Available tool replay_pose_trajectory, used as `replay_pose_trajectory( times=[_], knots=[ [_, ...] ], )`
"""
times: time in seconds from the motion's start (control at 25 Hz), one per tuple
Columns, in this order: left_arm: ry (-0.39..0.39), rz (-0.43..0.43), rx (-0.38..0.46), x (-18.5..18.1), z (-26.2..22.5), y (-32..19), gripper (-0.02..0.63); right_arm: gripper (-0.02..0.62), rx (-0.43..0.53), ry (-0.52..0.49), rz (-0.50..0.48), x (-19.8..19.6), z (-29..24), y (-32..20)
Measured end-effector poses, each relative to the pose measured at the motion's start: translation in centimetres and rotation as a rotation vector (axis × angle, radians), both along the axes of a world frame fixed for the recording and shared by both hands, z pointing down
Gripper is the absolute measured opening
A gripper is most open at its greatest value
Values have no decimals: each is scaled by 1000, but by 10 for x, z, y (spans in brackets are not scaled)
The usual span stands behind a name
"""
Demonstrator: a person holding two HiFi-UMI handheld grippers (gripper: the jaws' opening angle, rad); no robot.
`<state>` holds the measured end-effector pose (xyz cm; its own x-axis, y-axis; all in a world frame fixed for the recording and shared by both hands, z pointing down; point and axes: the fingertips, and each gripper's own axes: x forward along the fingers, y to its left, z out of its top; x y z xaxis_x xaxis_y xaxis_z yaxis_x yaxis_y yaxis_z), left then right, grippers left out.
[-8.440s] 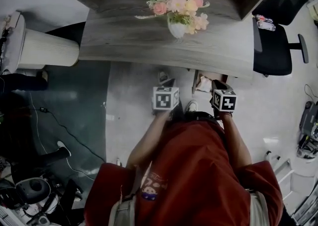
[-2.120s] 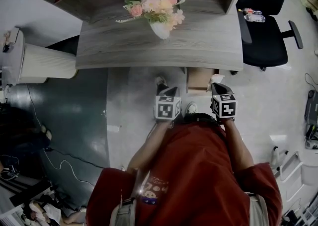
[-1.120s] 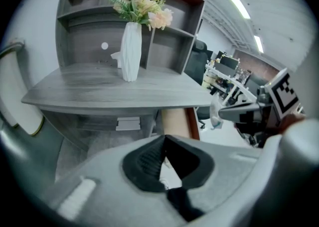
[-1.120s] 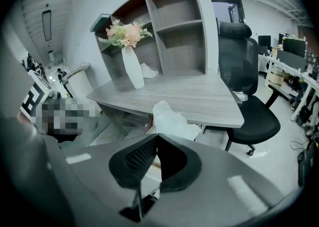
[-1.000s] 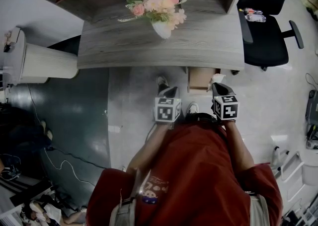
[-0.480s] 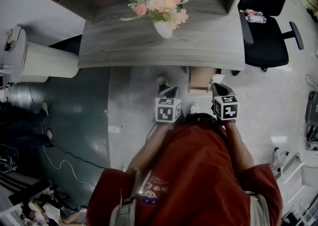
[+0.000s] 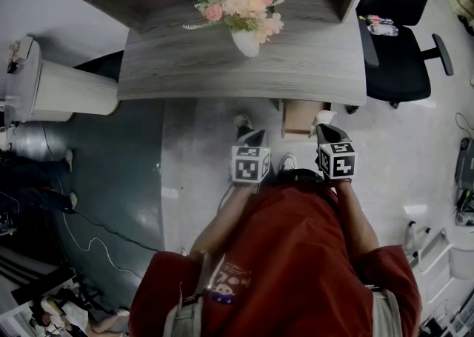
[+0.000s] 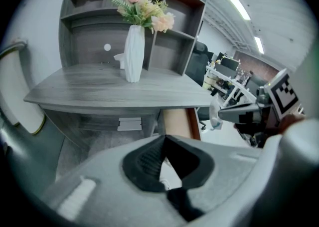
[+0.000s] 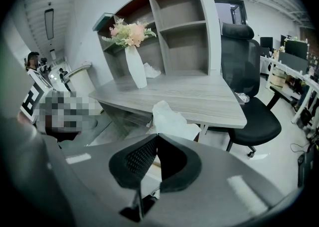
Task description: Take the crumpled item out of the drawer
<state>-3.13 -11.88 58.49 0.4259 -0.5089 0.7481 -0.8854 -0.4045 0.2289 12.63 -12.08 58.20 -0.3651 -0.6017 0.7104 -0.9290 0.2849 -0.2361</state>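
Note:
A crumpled white item point(image 9: 168, 117) sticks up from the tips of my right gripper point(image 9: 157, 136), which is shut on it. In the head view this crumpled item point(image 7: 324, 116) hangs at the right gripper point(image 7: 326, 130), just right of the open tan drawer point(image 7: 298, 118) under the desk's front edge. My left gripper point(image 7: 249, 138) hovers over the floor left of the drawer. Its jaws point(image 8: 163, 138) are shut with nothing between them. From the left gripper view the drawer point(image 8: 175, 122) shows tan, and the crumpled item point(image 8: 215, 114) hangs off to the right.
A grey wooden desk point(image 7: 311, 61) carries a white vase of flowers point(image 7: 246, 41) and shelves at the back. A black office chair point(image 7: 404, 61) with a bottle point(image 7: 384, 28) stands to the right. A white cylinder point(image 7: 67, 91) lies to the left. Cables run over the floor.
The crumpled item lay in the drawer 8.4 s ago; now the right gripper holds it outside, right of the drawer. Over the last second both grippers have barely moved.

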Motion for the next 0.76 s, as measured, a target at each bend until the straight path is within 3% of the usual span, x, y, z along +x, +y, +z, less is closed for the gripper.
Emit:
replay_pose_trajectory(
  times=[0.76],
  knots=[
    [1,-4,4,-3,0,2,-2,3,3,-15,0,-4,1,0]
  ],
)
